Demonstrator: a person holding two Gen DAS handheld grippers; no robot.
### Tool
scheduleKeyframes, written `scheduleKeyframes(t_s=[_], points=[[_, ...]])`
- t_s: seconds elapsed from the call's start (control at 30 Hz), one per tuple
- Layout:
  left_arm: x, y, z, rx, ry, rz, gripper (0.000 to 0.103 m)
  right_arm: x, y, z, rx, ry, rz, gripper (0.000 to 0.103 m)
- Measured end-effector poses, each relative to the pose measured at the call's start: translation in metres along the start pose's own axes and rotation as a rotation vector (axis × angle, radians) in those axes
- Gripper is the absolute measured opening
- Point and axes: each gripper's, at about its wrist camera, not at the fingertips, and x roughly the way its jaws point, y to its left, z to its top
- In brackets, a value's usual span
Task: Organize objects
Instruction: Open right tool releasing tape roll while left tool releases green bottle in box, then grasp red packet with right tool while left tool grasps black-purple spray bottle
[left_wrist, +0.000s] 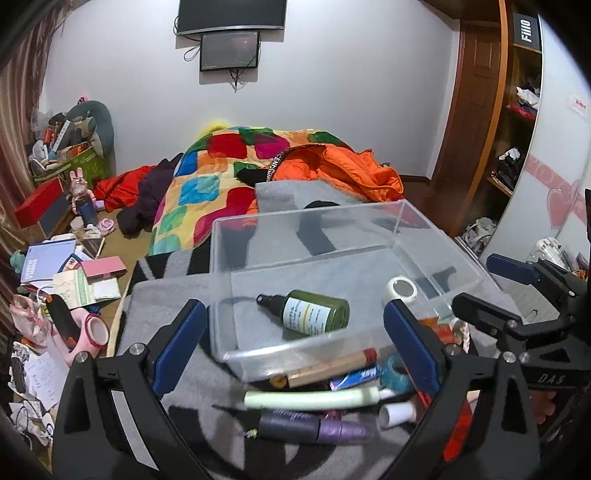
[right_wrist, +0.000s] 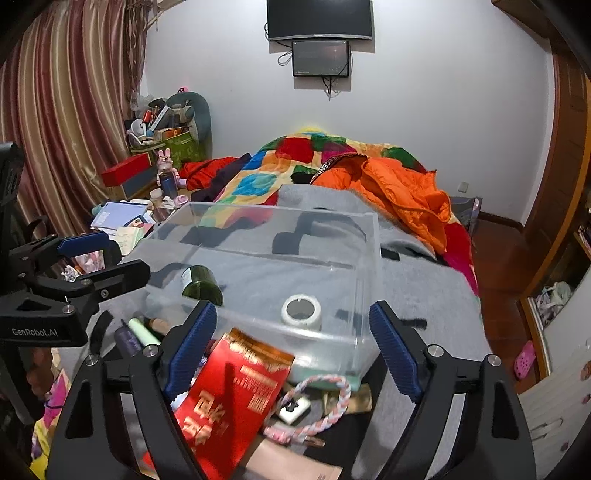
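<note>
A clear plastic box (left_wrist: 236, 236) stands on the grey blanket; it also shows in the right wrist view (right_wrist: 373, 266). Inside lie a green spray bottle (left_wrist: 314, 312), seen end-on in the right wrist view (right_wrist: 201, 282), and a white tape roll (left_wrist: 402, 289) (right_wrist: 301, 310). My left gripper (left_wrist: 295, 347) is open and empty over a pile before the box: a pale green tube (left_wrist: 314, 398), a purple tube (left_wrist: 317, 426), a wooden stick (left_wrist: 332, 367). My right gripper (right_wrist: 293, 349) is open and empty over a red booklet (right_wrist: 236, 391) and a braided cord (right_wrist: 317, 402).
A colourful quilt (left_wrist: 207, 177) and an orange jacket (left_wrist: 343, 166) lie beyond the box. Books and clutter (left_wrist: 66, 269) cover the floor at left. A wardrobe (left_wrist: 517, 129) stands at right. The right gripper shows at the left wrist view's right edge (left_wrist: 517, 295).
</note>
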Motion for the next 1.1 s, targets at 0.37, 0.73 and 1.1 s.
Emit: scheduleKeyframes(t_s=[0.37,0.73,1.1], points=[[-0.011,0.007,-0.040,0.007,0.040,0.012,0.098,0.003,-0.004,-0.025,0.112,0.058,0.052,0.083],[0.004,0.013,-0.074,-0.023,0.107,-0.007,0.098,0.020,0.017,-0.040,0.108,0.117,0.050,0.083],[0.015,0.017,-0.088,-0.061,0.115,-0.030,0.095,0.040,0.021,-0.047,0.134,0.161,0.079,0.081]])
